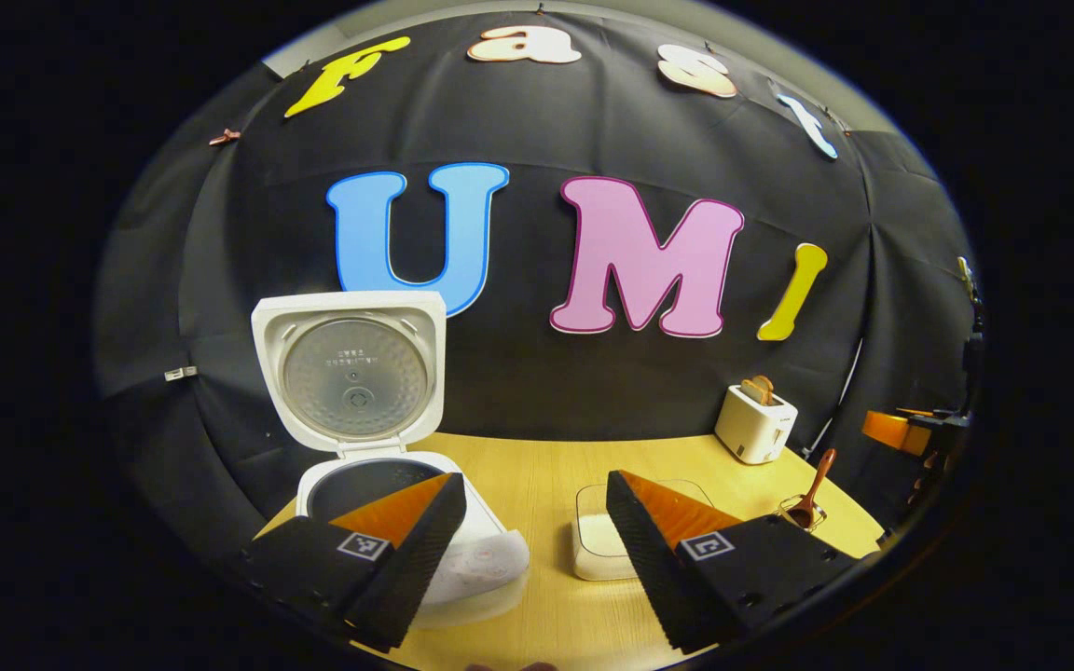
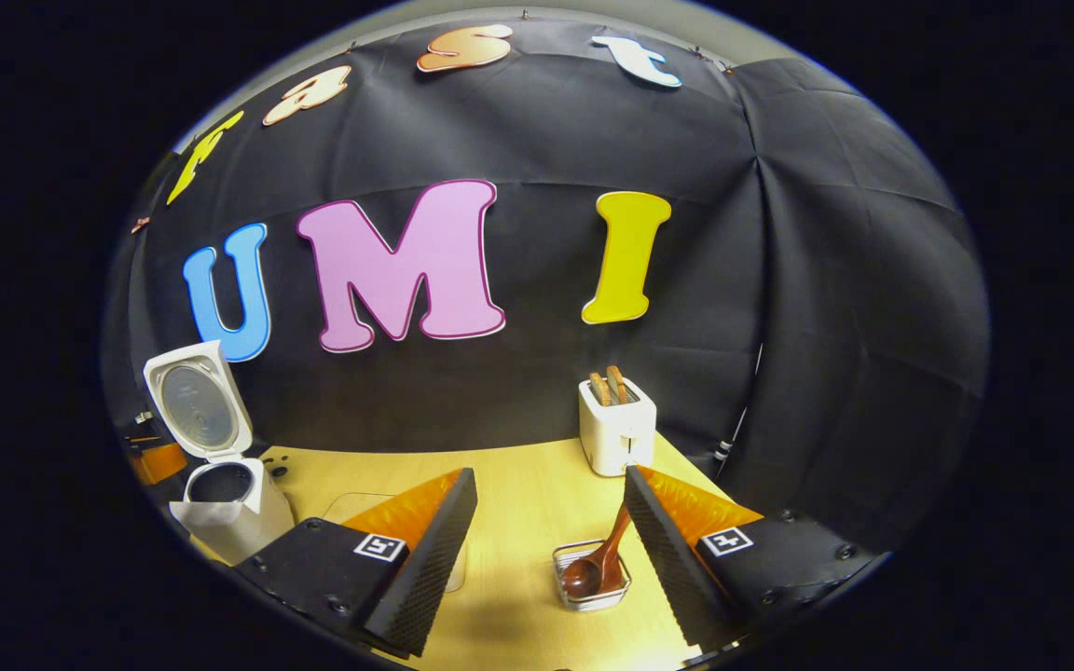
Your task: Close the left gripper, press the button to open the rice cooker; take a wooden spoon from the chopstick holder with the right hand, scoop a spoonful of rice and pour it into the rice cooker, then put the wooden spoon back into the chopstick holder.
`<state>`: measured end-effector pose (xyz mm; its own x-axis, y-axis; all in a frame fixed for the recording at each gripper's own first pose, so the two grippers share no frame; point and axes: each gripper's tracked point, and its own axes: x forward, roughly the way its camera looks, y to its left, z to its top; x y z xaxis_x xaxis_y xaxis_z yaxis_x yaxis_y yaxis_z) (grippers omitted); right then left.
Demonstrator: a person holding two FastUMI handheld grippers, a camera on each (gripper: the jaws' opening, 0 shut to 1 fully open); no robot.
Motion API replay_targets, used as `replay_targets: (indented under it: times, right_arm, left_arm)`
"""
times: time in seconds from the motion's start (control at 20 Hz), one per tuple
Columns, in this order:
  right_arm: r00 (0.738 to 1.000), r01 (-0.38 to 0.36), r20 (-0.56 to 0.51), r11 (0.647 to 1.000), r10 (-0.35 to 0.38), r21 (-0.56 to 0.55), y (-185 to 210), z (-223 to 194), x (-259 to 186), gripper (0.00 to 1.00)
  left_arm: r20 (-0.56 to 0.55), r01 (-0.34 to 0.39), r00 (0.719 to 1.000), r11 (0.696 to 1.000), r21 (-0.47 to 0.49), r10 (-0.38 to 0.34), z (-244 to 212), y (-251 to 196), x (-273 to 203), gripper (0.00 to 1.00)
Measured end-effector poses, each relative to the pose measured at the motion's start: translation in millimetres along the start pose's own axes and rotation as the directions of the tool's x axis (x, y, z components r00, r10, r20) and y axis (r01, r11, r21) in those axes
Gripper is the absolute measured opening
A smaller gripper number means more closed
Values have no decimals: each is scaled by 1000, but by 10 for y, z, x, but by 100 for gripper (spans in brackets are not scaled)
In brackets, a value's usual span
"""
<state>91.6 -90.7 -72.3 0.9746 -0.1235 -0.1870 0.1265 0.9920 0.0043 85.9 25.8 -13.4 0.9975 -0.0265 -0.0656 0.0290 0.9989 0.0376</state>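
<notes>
The rice cooker [image 1: 388,494] stands wide open at the left of the table [image 1: 537,475], its white lid tipped straight up and the dark inner pot showing below. The left gripper [image 1: 532,522] hangs in front of it, fingers spread well apart with nothing between them, the left finger overlapping the cooker's front in the left gripper view. Just right of the cooker sits a white box of rice [image 1: 600,540], partly hidden behind the right finger. Farther back on the right, a white toaster [image 1: 756,424] with slices of bread standing in its slots.

Over in the right gripper view, the right gripper [image 2: 546,550] is above the near table, fingers also wide apart and empty. Between those fingers sits the chopstick holder [image 2: 591,580], a small wire basket, and the wooden spoon [image 2: 598,559] rests in it, bowl down, handle leaning up and to the right towards the right finger; I cannot tell whether they touch. The toaster [image 2: 618,429] stands beyond it, and the open cooker [image 2: 220,475] is far off at the left edge.
</notes>
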Motion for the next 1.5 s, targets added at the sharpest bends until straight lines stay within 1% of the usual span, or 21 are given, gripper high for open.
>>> replay_targets:
  times: [0.1, 0.2, 0.35, 0.5, 0.6, 0.7, 0.75, 0.85, 0.9, 1.0, 1.05, 1.1, 1.15, 1.2, 1.25, 1.35, 1.4, 1.5]
  right_arm:
    - [999, 7, -42, 1000, -6, 8, -168, -136, 189, 99]
    - [995, 19, -101, 999, -13, 51, -354, -321, 386, 99]
    - [980, 27, -200, 994, -7, 101, -592, -650, 623, 99]
    - [967, 31, -254, 994, -3, 107, -747, -882, 835, 97]
    - [958, 25, -288, 992, 11, 120, -776, -1038, 978, 96]
    - [933, 3, -355, 989, 51, 149, -736, -1287, 1097, 97]
    - [925, -2, -374, 987, 64, 164, -712, -1346, 1133, 97]
    - [918, -9, -388, 983, 81, 183, -693, -1424, 1233, 96]
    - [914, -25, -394, 981, 99, 190, -652, -1464, 1287, 93]
    - [891, -62, -431, 979, 141, 193, -554, -1603, 1340, 92]
    - [879, -67, -453, 979, 149, 193, -535, -1690, 1370, 91]
    - [867, -64, -473, 977, 156, 203, -517, -1759, 1399, 67]
    - [861, -66, -480, 973, 168, 221, -489, -1777, 1400, 65]
    - [864, -73, -473, 971, 175, 227, -469, -1761, 1439, 63]
    - [862, -89, -472, 971, 187, 223, -450, -1765, 1466, 63]
    - [854, -107, -485, 976, 188, 190, -457, -1819, 1478, 62]
    - [852, -93, -495, 980, 171, 177, -498, -1844, 1493, 36]
    - [842, -66, -514, 976, 167, 209, -511, -1896, 1558, 25]
  left_arm:
    - [-7, -12, 1000, 1000, 8, 12, 2, -4, 15, 98]
    - [-3, -40, 999, 999, 26, 41, 21, 32, -4, 97]
    - [-13, -81, 997, 996, 41, 82, -6, 56, -31, 97]
    - [-40, -116, 992, 992, 44, 118, -92, 36, -92, 97]
    - [-49, -132, 990, 990, 49, 134, -123, -23, -141, 97]
    - [-59, -145, 987, 988, 61, 149, -169, -107, -176, 97]
    - [-64, -147, 986, 987, 67, 151, -185, -155, -193, 97]
    - [-67, -139, 987, 988, 70, 144, -200, -294, -200, 98]
    - [-75, -131, 988, 990, 53, 134, -228, -369, -219, 97]
    - [-77, -115, 990, 993, 24, 117, -239, -545, -262, 98]
    - [-78, -115, 990, 993, 26, 116, -257, -606, -288, 97]
    - [-82, -111, 990, 993, 33, 114, -294, -664, -318, 96]
    - [-84, -107, 990, 993, 41, 110, -304, -729, -348, 96]
    - [-88, -101, 991, 994, 43, 105, -330, -796, -374, 96]
    - [-96, -90, 991, 995, 41, 93, -362, -862, -405, 96]
    - [-111, -79, 990, 996, 43, 84, -412, -951, -465, 96]
    - [-114, -72, 991, 996, 44, 77, -438, -988, -486, 96]
    - [-120, -40, 992, 998, 40, 45, -477, -1049, -522, 96]
